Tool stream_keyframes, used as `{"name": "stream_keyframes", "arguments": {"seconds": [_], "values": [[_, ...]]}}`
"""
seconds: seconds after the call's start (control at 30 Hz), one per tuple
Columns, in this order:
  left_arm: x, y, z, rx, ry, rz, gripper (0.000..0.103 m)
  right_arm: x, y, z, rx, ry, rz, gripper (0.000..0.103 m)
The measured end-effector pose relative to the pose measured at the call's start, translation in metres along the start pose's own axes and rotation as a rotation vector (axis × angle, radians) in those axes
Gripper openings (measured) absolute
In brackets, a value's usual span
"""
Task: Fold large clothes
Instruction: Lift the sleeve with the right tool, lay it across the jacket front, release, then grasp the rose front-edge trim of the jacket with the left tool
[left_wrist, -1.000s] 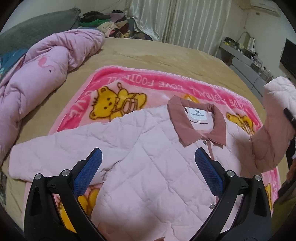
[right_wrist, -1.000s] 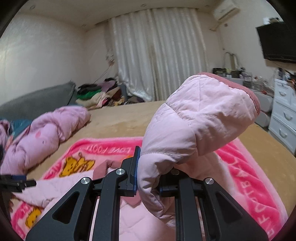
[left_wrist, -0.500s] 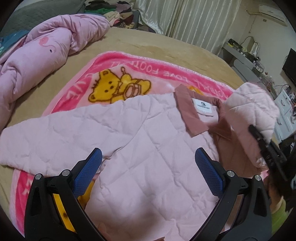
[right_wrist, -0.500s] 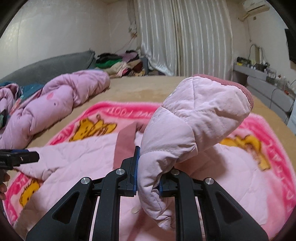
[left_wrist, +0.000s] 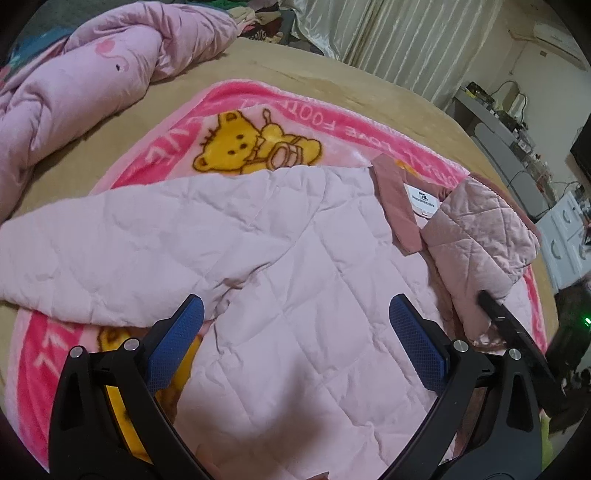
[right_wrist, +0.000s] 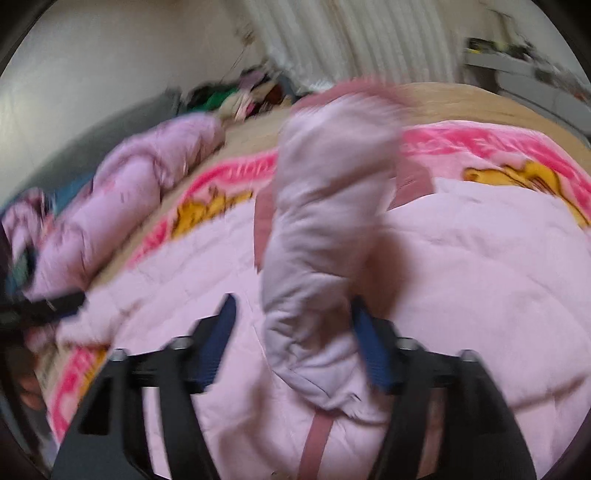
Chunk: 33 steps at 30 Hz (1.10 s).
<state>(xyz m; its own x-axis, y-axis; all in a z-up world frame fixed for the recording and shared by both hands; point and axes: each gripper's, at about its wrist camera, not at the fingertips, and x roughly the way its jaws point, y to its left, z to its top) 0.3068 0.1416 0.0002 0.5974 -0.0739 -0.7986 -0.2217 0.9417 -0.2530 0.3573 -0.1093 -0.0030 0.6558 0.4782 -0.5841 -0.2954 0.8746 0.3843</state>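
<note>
A pale pink quilted jacket (left_wrist: 303, 280) with a dusty-rose collar (left_wrist: 395, 199) lies face up on a pink teddy-bear blanket (left_wrist: 258, 144). Its one sleeve (left_wrist: 92, 251) stretches out to the left. The other sleeve (left_wrist: 480, 236) is folded over onto the jacket's chest. My left gripper (left_wrist: 295, 343) is open and empty, hovering over the jacket's lower body. In the blurred right wrist view my right gripper (right_wrist: 295, 343) is open, with the folded sleeve (right_wrist: 325, 236) standing loose between its fingers. The right gripper's finger also shows in the left wrist view (left_wrist: 513, 332).
A bunched pink duvet (left_wrist: 74, 85) lies at the far left of the tan bed (left_wrist: 314, 81). A pile of clothes (right_wrist: 236, 96) sits at the bed's far end by the curtains. White drawers (left_wrist: 565, 236) and a desk (left_wrist: 498, 136) stand to the right.
My right gripper carried the sleeve down over the jacket's chest and opened, letting the sleeve go. My left gripper stayed open and moved a little closer over the jacket.
</note>
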Motion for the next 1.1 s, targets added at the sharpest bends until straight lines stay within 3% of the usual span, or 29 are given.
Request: {"name": "stream_keyframes", "arguments": {"seconds": [0.07,0.1,0.13,0.23,0.4,0.57,0.87,0.93,1.0,1.03,1.07,1.1], "values": [[0.001,0.003,-0.001,-0.025,0.005,-0.031,0.094,-0.006,0.001,0.000,0.015,0.002,0.049,0.065],[0.001,0.003,-0.001,-0.037,0.009,-0.045,0.094,-0.006,0.006,-0.001,0.000,0.020,0.083,0.054],[0.001,0.004,-0.001,-0.045,0.011,-0.056,0.094,-0.005,0.013,-0.003,-0.029,0.045,0.104,0.050],[0.001,0.005,-0.001,-0.070,0.020,-0.091,0.094,0.004,0.030,-0.010,-0.103,0.108,0.103,0.049],[0.001,0.002,-0.002,-0.086,0.023,-0.133,0.094,0.021,0.039,-0.025,-0.113,0.221,0.132,0.047],[0.019,-0.006,-0.004,-0.099,0.061,-0.200,0.094,-0.009,0.031,-0.017,-0.078,0.154,0.114,0.049],[0.089,-0.030,-0.010,-0.175,0.206,-0.288,0.094,-0.071,-0.017,-0.007,-0.058,0.051,-0.085,0.053],[0.094,-0.034,-0.013,-0.166,0.195,-0.290,0.086,-0.083,-0.032,-0.010,-0.041,0.039,-0.120,0.053],[0.095,-0.041,-0.017,-0.131,0.182,-0.278,0.053,-0.092,-0.046,-0.013,-0.018,0.028,-0.156,0.053],[0.092,-0.046,-0.019,-0.096,0.166,-0.246,0.047,-0.093,-0.052,-0.014,-0.009,0.026,-0.163,0.053],[0.089,-0.050,-0.020,-0.064,0.148,-0.243,0.027,-0.097,-0.059,-0.014,0.006,0.022,-0.178,0.053],[0.084,-0.054,-0.020,-0.032,0.124,-0.250,0.020,-0.099,-0.064,-0.015,0.016,0.018,-0.189,0.053]]}}
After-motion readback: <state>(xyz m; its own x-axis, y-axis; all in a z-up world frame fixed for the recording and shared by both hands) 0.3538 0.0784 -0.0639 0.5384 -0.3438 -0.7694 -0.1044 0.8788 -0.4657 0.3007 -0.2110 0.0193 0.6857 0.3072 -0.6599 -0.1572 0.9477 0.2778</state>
